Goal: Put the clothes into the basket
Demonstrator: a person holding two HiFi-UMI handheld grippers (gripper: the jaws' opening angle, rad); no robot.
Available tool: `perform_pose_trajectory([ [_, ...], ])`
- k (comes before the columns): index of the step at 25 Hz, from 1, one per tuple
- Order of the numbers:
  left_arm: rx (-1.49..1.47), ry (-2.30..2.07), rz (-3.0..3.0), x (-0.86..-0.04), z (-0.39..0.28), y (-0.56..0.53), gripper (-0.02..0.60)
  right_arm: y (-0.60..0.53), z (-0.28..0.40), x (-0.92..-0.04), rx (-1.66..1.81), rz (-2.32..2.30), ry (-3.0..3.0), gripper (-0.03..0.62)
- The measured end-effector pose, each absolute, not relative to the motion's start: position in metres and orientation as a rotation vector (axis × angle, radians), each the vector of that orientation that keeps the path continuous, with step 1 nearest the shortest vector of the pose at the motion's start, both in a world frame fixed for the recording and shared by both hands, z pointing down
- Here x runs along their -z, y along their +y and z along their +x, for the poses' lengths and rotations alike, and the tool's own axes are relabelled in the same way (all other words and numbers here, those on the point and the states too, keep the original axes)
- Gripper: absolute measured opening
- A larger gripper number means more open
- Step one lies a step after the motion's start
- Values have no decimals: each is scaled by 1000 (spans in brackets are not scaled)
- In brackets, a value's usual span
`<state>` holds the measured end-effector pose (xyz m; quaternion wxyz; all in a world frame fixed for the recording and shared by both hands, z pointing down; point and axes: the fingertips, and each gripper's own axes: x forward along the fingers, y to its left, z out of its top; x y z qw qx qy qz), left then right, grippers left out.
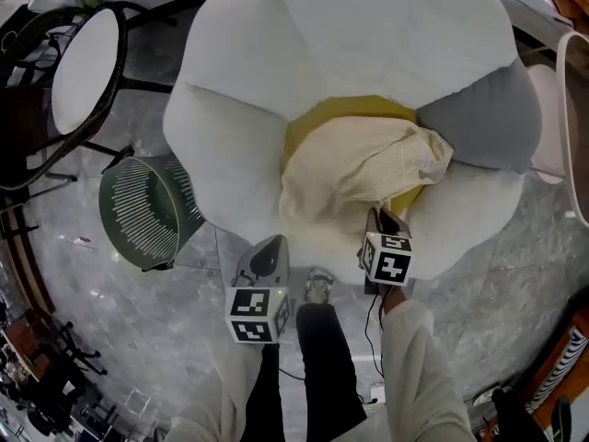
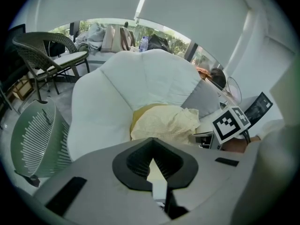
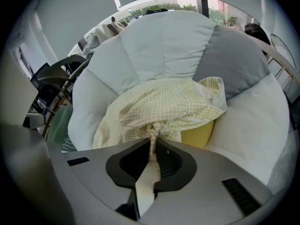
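The right gripper (image 3: 153, 139) has its jaws pinched narrow on a gathered fold of the pale yellow checked cotton garment (image 3: 164, 109), which lies heaped over the yellow middle of the white petal-shaped cushioned seat (image 1: 230, 155), toward its front edge. The left gripper (image 2: 151, 142) hangs beside that edge with its jaws together on nothing.

A single pinch will likely trail loose cloth. Lifting high enough for the hem to clear the seat edge looks wise before swinging left to the green slatted basket (image 1: 147, 212). It stands on the grey marbled floor (image 1: 184, 330), just beside the seat's left edge. A dark wicker chair (image 1: 83, 72) stands behind it.
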<state>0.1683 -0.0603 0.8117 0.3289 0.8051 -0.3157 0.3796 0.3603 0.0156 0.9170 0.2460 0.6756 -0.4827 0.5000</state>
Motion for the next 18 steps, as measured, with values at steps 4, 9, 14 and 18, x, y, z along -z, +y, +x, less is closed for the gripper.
perform_pose_trajectory([
  [4, -959, -839, 2110, -784, 166, -59, -4, 10, 355, -869, -1310, 1889, -1373, 48],
  [9, -891, -879, 2138, -740, 155, -68, -4, -9, 341, -799, -1243, 1974, -1447, 46],
  [14, -830, -953, 2144, -693, 116, -78, -4, -30, 297, -728, -1191, 2015, -1549, 46],
  [18, -772, -1025, 2134, -652, 77, -86, -5, -52, 254, -669, -1124, 2008, -1649, 46],
])
